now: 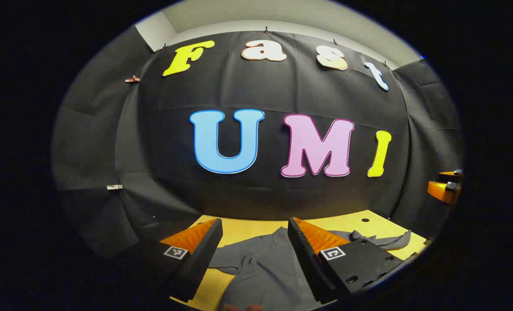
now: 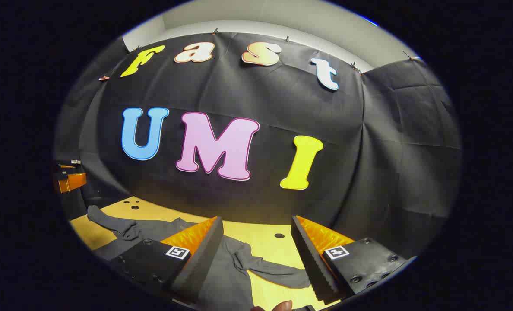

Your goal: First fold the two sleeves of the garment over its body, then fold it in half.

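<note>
A dark grey garment (image 1: pixel 263 265) lies spread on the yellow table (image 1: pixel 243 229) below my left gripper (image 1: pixel 253 225), which hovers open above its upper part with nothing between the fingers. One sleeve (image 1: pixel 384 239) trails off to the right. In the right gripper view the garment (image 2: pixel 228 276) lies under my right gripper (image 2: pixel 257 222), also open and holding nothing. A crumpled sleeve (image 2: pixel 273 271) rests between its fingers on the table, and the other sleeve (image 2: pixel 109 222) stretches far left. Each view catches the other gripper at its edge: the right gripper (image 1: pixel 445 186) and the left gripper (image 2: pixel 68 179).
The table (image 2: pixel 265 242) has small round holes (image 2: pixel 279 236) near its back edge, which meets the black cloth wall (image 2: pixel 239 190). A person's fingertip (image 2: pixel 282 306) shows at the bottom edge.
</note>
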The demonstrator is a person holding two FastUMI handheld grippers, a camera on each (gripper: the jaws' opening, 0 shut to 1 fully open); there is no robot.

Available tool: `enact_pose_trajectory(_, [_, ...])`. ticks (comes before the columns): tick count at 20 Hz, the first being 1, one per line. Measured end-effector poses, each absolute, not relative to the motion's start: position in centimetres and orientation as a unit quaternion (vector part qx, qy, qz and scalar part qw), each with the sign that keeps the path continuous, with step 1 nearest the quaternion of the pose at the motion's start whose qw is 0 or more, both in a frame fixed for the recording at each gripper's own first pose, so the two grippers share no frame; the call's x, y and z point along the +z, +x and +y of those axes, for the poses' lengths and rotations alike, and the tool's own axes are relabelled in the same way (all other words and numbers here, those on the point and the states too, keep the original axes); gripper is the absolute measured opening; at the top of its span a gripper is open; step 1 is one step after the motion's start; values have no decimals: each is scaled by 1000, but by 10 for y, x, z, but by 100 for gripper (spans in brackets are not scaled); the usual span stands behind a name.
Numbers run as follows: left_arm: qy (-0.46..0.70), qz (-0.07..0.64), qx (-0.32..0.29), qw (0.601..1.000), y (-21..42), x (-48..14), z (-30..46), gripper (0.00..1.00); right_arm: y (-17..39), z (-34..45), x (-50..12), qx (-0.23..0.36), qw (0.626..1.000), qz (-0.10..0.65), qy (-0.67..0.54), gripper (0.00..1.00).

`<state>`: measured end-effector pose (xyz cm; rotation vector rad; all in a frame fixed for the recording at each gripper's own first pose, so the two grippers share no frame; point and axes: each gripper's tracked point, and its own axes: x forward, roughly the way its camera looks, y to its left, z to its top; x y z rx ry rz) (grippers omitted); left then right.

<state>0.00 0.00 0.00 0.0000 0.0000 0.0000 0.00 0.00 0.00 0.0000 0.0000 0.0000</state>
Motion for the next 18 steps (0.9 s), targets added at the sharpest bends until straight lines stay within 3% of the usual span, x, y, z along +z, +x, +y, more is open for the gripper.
enact_pose_trajectory(18, [21, 18, -29, 999, 15, -12, -52, 95, 18, -22, -33, 9, 999, 38, 9, 98])
